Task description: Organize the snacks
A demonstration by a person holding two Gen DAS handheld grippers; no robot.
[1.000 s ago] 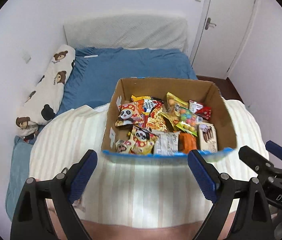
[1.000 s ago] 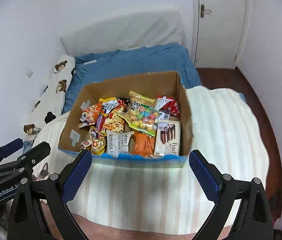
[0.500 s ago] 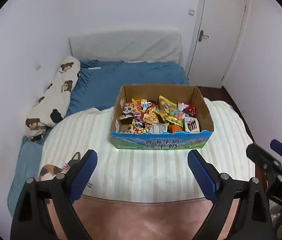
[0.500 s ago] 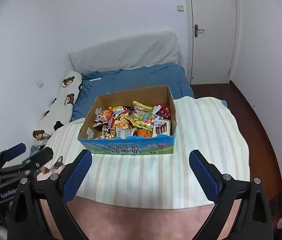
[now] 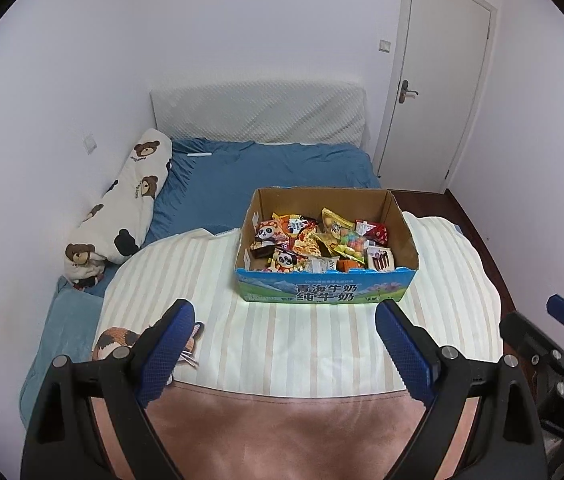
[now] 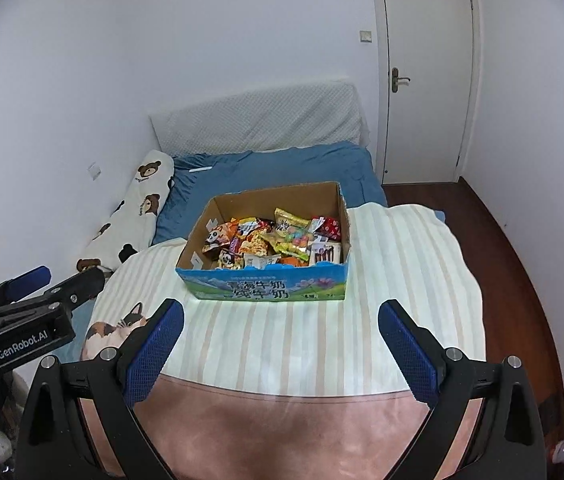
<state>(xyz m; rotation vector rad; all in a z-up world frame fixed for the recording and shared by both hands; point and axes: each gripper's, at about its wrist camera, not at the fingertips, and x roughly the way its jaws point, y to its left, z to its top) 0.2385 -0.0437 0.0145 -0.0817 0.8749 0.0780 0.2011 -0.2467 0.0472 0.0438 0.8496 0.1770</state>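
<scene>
The left gripper (image 5: pixel 285 344) was held above the near end of the bed, tilted downward, its blue-padded fingers (image 5: pixel 170 348) spread wide with nothing between them. In the right wrist view its black body showed at the left margin, level with the striped blanket's (image 5: pixel 321 340) left edge. Below both sets of fingers lay a pinkish band of fabric (image 5: pixel 282 432), and beyond it the blanket stretched broad and flat, with a cat print (image 5: pixel 116 342) at its near left corner. Along the left wall a bear-patterned bolster (image 5: pixel 134 200) lay on the blue sheet (image 5: pixel 274 168), and a white padded headboard (image 5: pixel 258 112) stood against the far wall.

The cardboard box (image 5: pixel 321 296) of snacks (image 5: pixel 321 244) sat on the far half of the blanket, its blue printed front facing the grippers and its top open. It stood well apart from both grippers, ahead and slightly right of the left gripper's centre line, and ahead and slightly left of the right one's. Open blanket lay between the box and the fingertips, and on either side of the box.

The right gripper (image 6: pixel 282 344) matched the left in pose: angled down, its jaws wide apart and empty. To its right the blanket's edge dropped to dark wooden floor (image 6: pixel 521 264), with a closed white door (image 6: pixel 425 72) beyond in the far right corner.
</scene>
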